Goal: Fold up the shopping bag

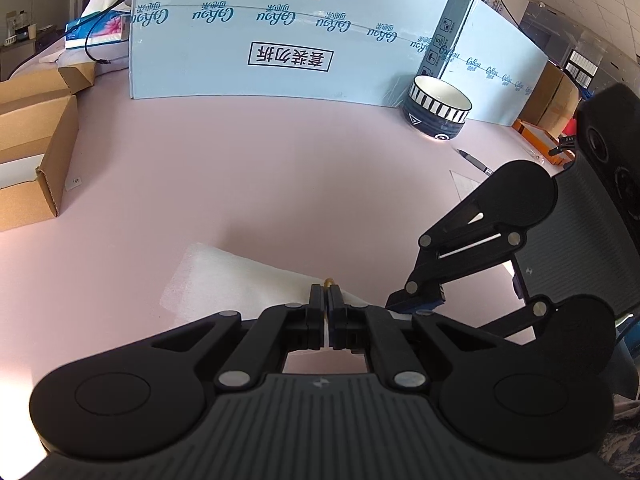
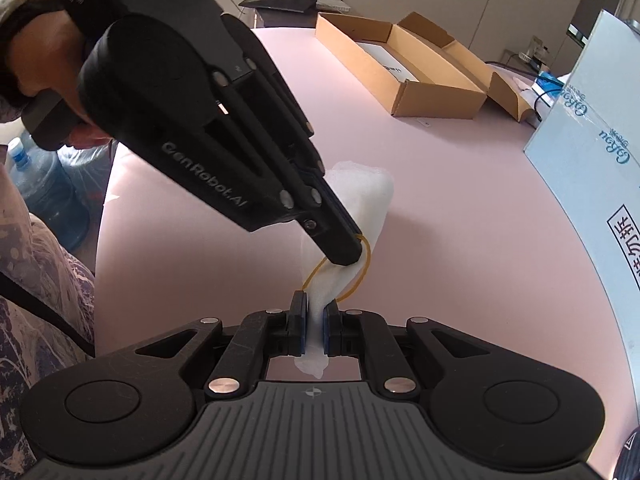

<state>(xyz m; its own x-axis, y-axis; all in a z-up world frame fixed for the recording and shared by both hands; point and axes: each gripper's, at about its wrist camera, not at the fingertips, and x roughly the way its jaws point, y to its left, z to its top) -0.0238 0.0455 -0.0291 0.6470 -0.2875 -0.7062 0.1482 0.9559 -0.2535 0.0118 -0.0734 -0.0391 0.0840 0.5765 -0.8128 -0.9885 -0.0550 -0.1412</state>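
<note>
Bag: your folded white bag (image 2: 360, 204) hangs bundled above the tabletop (image 2: 460, 220), long axis running between both tongs.
Right tongs (image 2: 315, 326): pinching its near end.
Left tongs (image 2: 347, 258): pressed together on the band (image 2: 362, 276) mid-bundle, nearer.

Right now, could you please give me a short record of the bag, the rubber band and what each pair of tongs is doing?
bag: white bag, bunched into a roll above the pink table
rubber band: yellow rubber band, looped loosely around the bag
left tongs: left tongs, shut, tip at the band
right tongs: right tongs, shut on the bag's near end
nearby: striped bowl, pen, open cardboard box
</note>
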